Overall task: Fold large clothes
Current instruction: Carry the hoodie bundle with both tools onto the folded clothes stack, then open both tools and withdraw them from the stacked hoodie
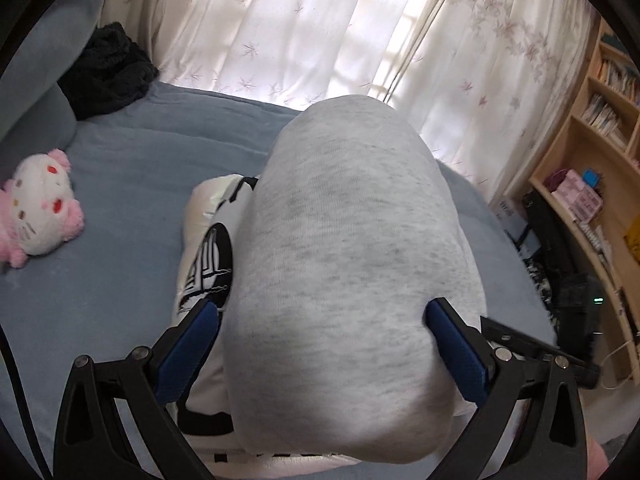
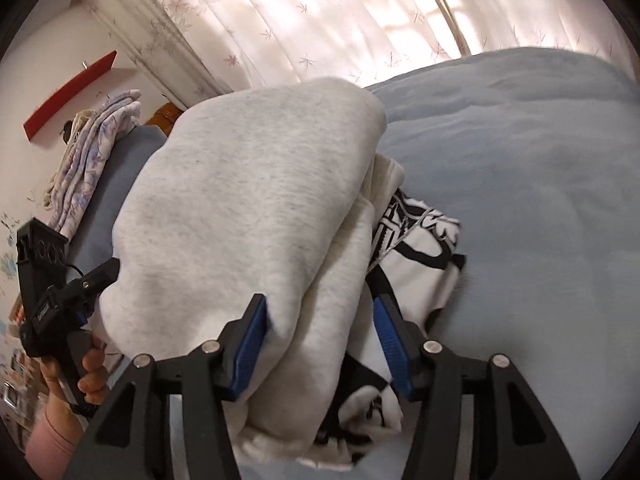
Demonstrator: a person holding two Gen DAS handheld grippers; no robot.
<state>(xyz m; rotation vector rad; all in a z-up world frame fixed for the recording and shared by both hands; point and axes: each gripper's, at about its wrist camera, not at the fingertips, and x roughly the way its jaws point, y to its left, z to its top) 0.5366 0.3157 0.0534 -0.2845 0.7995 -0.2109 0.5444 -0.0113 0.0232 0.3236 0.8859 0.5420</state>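
Note:
A folded light grey sweatshirt (image 1: 340, 248) with a white, black-printed part (image 1: 208, 256) lies as a thick bundle on the blue bed (image 1: 120, 184). My left gripper (image 1: 320, 316) has its jaws wide apart around the near end of the bundle, blue pads at both sides. In the right wrist view the same grey bundle (image 2: 248, 208) and its black-and-white print (image 2: 416, 236) sit between the right gripper (image 2: 320, 304) jaws, which press the fabric at both sides. The left gripper also shows in the right wrist view (image 2: 60, 280), held by a hand.
A pink and white plush toy (image 1: 40, 208) lies on the bed at left. A dark garment (image 1: 108, 68) and a blue pillow (image 1: 36, 92) are at the far left. Curtains (image 1: 320, 28) hang behind. A wooden bookshelf (image 1: 600, 152) stands at right. Folded floral cloth (image 2: 92, 152) lies by the headboard.

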